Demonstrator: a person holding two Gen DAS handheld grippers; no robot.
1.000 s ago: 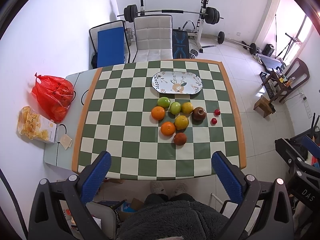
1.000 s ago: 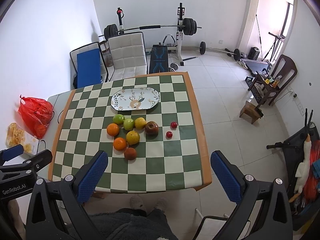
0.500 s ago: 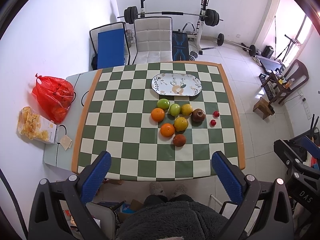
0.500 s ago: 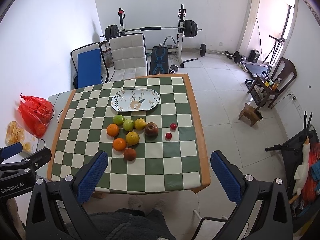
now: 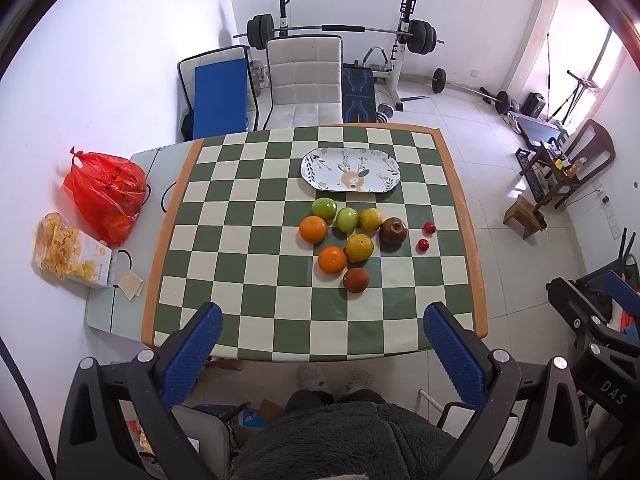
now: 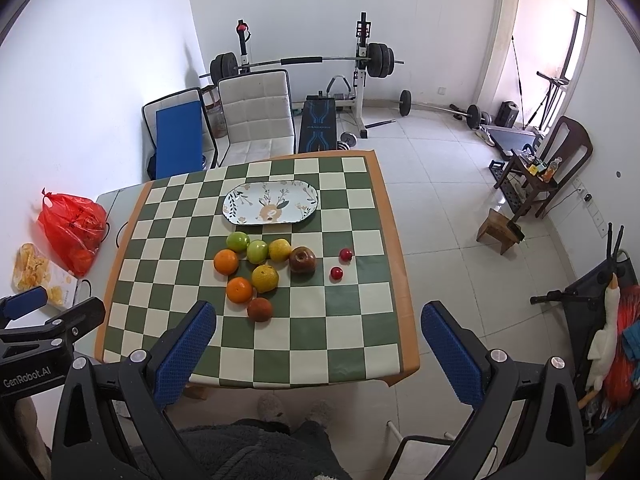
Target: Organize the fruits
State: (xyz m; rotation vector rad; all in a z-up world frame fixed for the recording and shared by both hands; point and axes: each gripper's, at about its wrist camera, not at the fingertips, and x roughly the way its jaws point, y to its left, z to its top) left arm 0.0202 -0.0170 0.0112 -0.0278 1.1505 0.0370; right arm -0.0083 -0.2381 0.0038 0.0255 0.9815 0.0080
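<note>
clearly nothing is picked up yet: the left gripper [image 5: 320,344] and the right gripper [image 6: 318,340] both hang high above the near edge of the checkered table [image 5: 256,332], fingers spread wide and holding nothing.

the fruits sit in a loose cluster near the table's middle, just at 6 o'clock from the empty oval plate [image 5: 351,169]. two green apples [image 5: 325,208] lie nearest the plate, a dark red apple [image 5: 393,230] at 3 o'clock of the cluster, two oranges [image 5: 313,229] toward 9 o'clock, and a brownish round fruit [image 5: 356,280] at 6 o'clock, closest to the person. two small red fruits [image 5: 429,228] lie apart at 3 o'clock.

these look firm, round and smooth, so i judge they will roll or squirt out of a shallow pinch. best to close across the widest middle, gently, to avoid bruising. several touch, so the outermost brownish one seems the easiest first take. the small red ones likely need a much narrower closing.
</note>
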